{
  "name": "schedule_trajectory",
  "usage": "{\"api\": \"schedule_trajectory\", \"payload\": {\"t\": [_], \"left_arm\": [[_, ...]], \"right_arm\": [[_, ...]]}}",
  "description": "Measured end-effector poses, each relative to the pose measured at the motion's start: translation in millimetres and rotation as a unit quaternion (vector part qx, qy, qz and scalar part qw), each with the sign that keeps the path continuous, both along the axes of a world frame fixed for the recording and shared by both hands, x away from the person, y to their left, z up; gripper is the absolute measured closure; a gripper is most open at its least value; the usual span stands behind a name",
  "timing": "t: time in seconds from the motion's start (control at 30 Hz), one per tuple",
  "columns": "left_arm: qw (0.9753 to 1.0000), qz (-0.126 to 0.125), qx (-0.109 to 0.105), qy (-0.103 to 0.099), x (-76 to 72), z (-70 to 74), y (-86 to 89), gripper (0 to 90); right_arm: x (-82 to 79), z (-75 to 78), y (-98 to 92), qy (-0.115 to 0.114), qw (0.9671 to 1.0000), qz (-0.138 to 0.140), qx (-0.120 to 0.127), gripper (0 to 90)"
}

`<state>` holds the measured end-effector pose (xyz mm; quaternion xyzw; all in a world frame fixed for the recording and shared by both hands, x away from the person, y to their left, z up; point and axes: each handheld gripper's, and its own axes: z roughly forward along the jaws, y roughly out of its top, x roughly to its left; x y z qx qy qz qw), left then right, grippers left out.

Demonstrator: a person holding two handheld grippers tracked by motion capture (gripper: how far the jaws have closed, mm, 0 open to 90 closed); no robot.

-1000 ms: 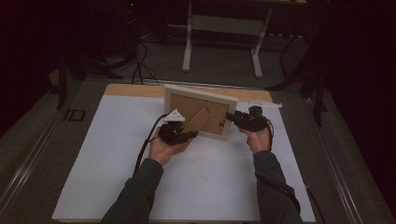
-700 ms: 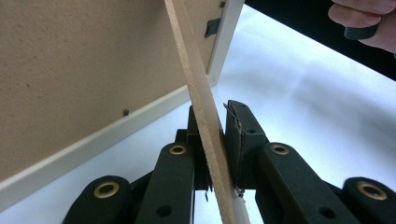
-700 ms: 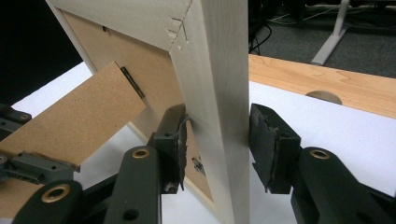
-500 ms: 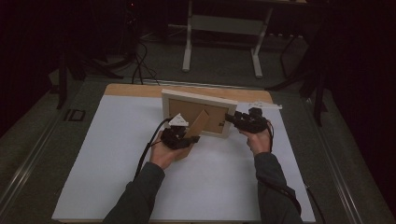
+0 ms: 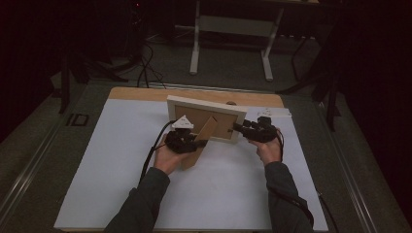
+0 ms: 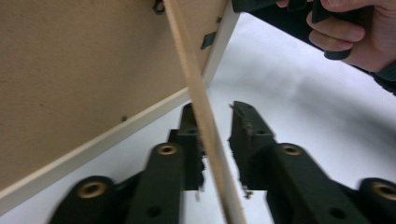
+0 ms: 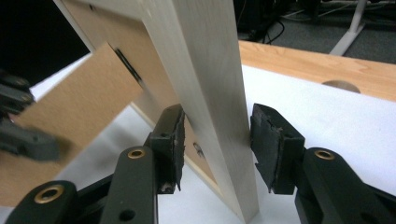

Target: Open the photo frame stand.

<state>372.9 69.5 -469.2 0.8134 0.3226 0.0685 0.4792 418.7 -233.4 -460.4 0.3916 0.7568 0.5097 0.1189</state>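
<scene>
A pale wooden picture frame (image 5: 206, 116) stands upright on the white mat, its brown back (image 6: 84, 70) towards me. Its cardboard easel stand (image 5: 201, 143) is swung out from the back towards me. My left gripper (image 5: 197, 143) has its jaws on either side of the stand's thin edge (image 6: 205, 121). One jaw touches it and a small gap remains at the other. My right gripper (image 5: 239, 128) grips the frame's right side, and its jaws press on both faces of the wooden edge (image 7: 210, 70). The stand (image 7: 70, 126) also shows beyond that edge.
A white mat (image 5: 121, 160) covers most of the wooden table (image 5: 141, 93), which has a round hole (image 5: 231, 103) behind the frame. Beyond the table's far edge, desk legs (image 5: 194, 48) and cables (image 5: 145, 63) stand on the dark floor.
The easel stand has swung further out from the frame's back, and my left gripper has come towards me with it. The right gripper has kept its hold on the frame's side.
</scene>
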Motion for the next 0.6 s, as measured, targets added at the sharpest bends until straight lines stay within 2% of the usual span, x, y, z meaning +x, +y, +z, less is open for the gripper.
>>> {"api": "schedule_trajectory", "payload": {"t": [0.23,0.47,0.6], "left_arm": [[1.0,0.003,0.0,0.001,-1.8,-3.3,0.6,82.6],[1.0,0.008,-0.003,-0.004,-4.0,-8.9,0.5,84.0],[0.9999,0.009,0.006,-0.007,-5.0,-12.7,-0.1,84.9]], "right_arm": [[-1.7,-6.3,2.8,0.0,0.9999,0.003,-0.017,54.3],[-3.6,-4.8,4.8,-0.016,0.9992,0.004,-0.036,54.1],[-5.4,-4.2,6.7,-0.025,0.9985,-0.003,-0.048,53.3]]}}
